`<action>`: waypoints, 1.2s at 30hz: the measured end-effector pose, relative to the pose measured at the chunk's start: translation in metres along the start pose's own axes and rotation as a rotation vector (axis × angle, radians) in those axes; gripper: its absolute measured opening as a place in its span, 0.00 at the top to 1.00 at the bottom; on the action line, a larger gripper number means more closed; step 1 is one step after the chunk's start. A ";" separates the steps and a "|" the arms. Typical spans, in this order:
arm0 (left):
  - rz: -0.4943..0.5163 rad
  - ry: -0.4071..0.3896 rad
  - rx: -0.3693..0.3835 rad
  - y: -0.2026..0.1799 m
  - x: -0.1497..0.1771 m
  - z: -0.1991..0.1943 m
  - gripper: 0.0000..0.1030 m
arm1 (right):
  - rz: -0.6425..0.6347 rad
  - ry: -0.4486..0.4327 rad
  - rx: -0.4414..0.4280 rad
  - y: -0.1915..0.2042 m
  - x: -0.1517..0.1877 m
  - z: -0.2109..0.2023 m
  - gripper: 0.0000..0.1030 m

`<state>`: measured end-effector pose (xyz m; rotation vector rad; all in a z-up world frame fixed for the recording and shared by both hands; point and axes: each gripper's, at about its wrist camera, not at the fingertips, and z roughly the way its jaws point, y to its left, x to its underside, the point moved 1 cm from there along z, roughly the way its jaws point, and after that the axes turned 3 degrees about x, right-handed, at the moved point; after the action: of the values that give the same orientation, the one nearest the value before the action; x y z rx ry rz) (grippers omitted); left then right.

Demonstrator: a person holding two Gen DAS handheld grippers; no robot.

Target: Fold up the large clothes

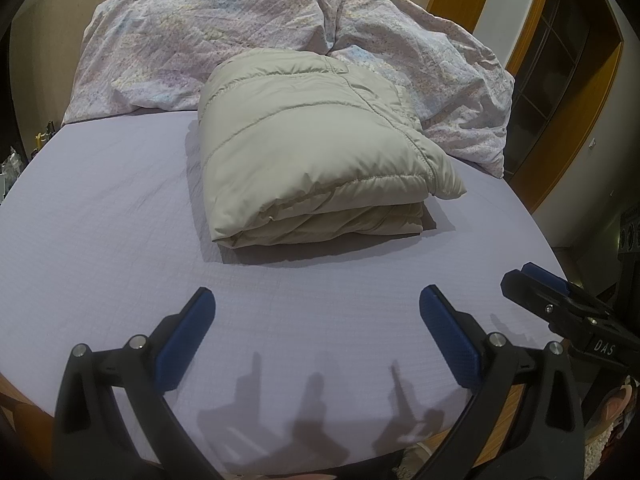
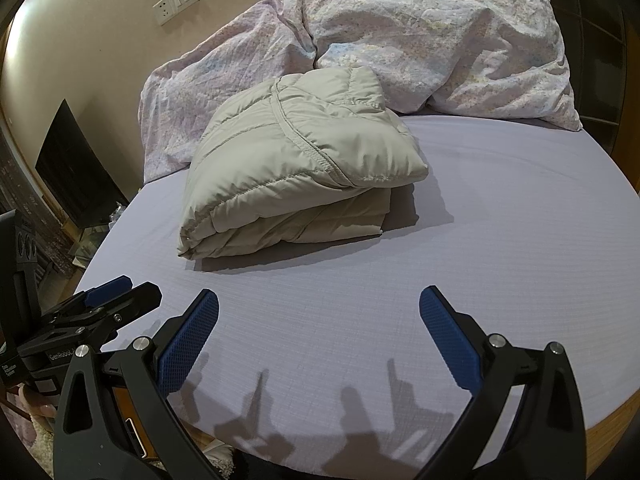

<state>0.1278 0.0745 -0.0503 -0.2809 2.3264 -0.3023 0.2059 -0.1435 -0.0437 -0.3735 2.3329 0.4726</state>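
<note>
A beige padded jacket (image 1: pixel 308 148) lies folded into a thick rectangular stack in the middle of the lilac bed sheet (image 1: pixel 100 220). It also shows in the right wrist view (image 2: pixel 296 168), on the sheet (image 2: pixel 500 220). My left gripper (image 1: pixel 316 312) is open and empty, held over the near part of the bed, well short of the jacket. My right gripper (image 2: pixel 318 312) is also open and empty, at about the same distance from the jacket. Each gripper shows at the edge of the other's view: the right one (image 1: pixel 540 284) and the left one (image 2: pixel 116 292).
A crumpled floral duvet (image 1: pixel 240 32) is heaped along the head of the bed behind the jacket, also seen in the right wrist view (image 2: pixel 420 40). A wooden door frame (image 1: pixel 560 120) stands at the right. A dark cabinet (image 2: pixel 76 168) and wall sockets (image 2: pixel 176 2) are at the left.
</note>
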 end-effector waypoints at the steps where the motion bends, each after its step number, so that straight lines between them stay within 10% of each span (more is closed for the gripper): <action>1: 0.000 0.000 0.000 0.000 0.000 0.000 0.02 | 0.000 0.000 0.000 0.000 0.000 0.000 0.01; 36: 0.000 0.001 0.000 0.001 -0.001 0.004 0.02 | 0.008 -0.001 -0.001 0.002 0.001 0.002 0.01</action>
<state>0.1311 0.0756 -0.0526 -0.2808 2.3276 -0.3025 0.2055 -0.1407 -0.0449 -0.3640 2.3344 0.4777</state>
